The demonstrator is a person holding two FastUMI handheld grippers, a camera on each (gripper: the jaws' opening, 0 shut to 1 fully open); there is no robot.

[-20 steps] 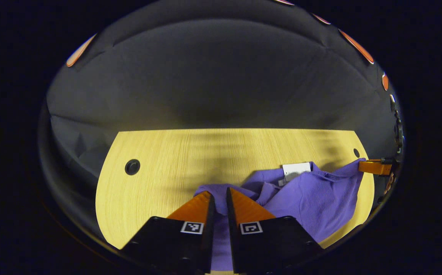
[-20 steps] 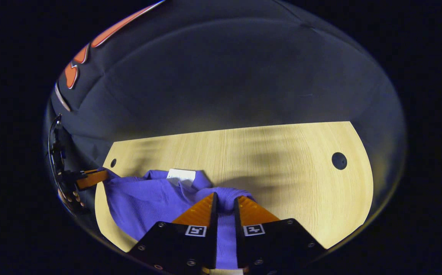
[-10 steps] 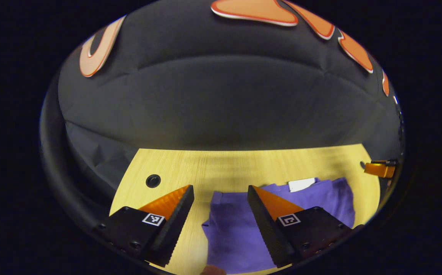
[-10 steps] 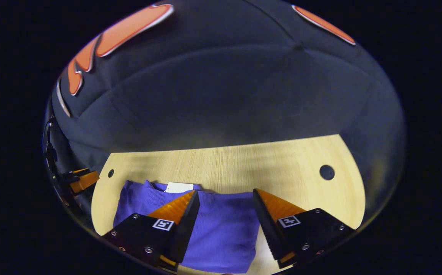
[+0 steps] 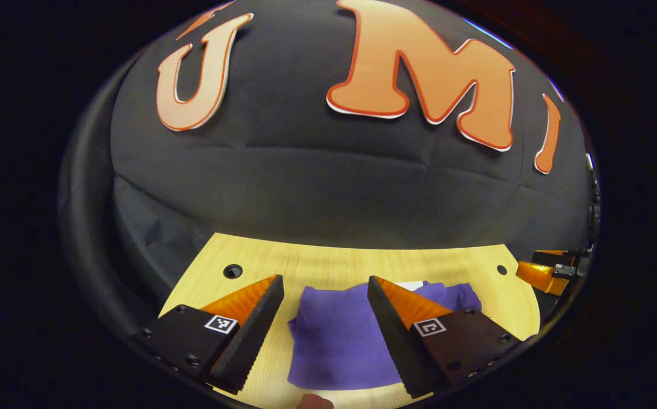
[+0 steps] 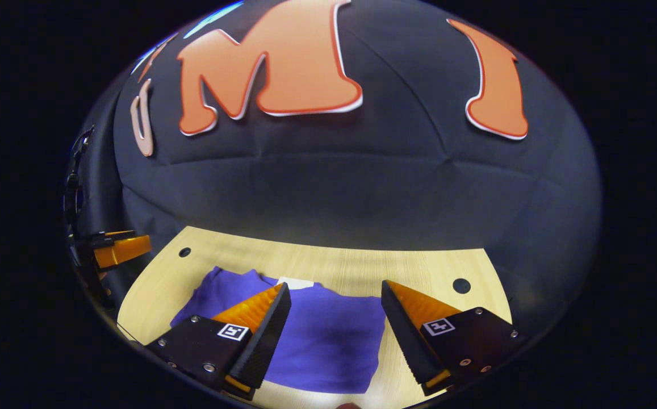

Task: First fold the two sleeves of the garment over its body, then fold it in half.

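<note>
The purple ribbed knit garment (image 5: 337, 335) lies as a compact folded bundle on the pale wooden table (image 5: 334, 264). The left gripper (image 5: 325, 281) and right gripper (image 6: 335, 287) hang above it, jaws spread and empty. The folding looks finished.

The garment (image 5: 334, 335) is purple, of a ribbed knit, and it lies folded flat on the table (image 5: 328, 261) — a compact, nearly rectangular packet. A small white tag (image 6: 297, 282) shows at its far edge. In the right gripper view, the garment (image 6: 322, 335) has its far left corner a little rumpled — the near edge looks straight.
</note>
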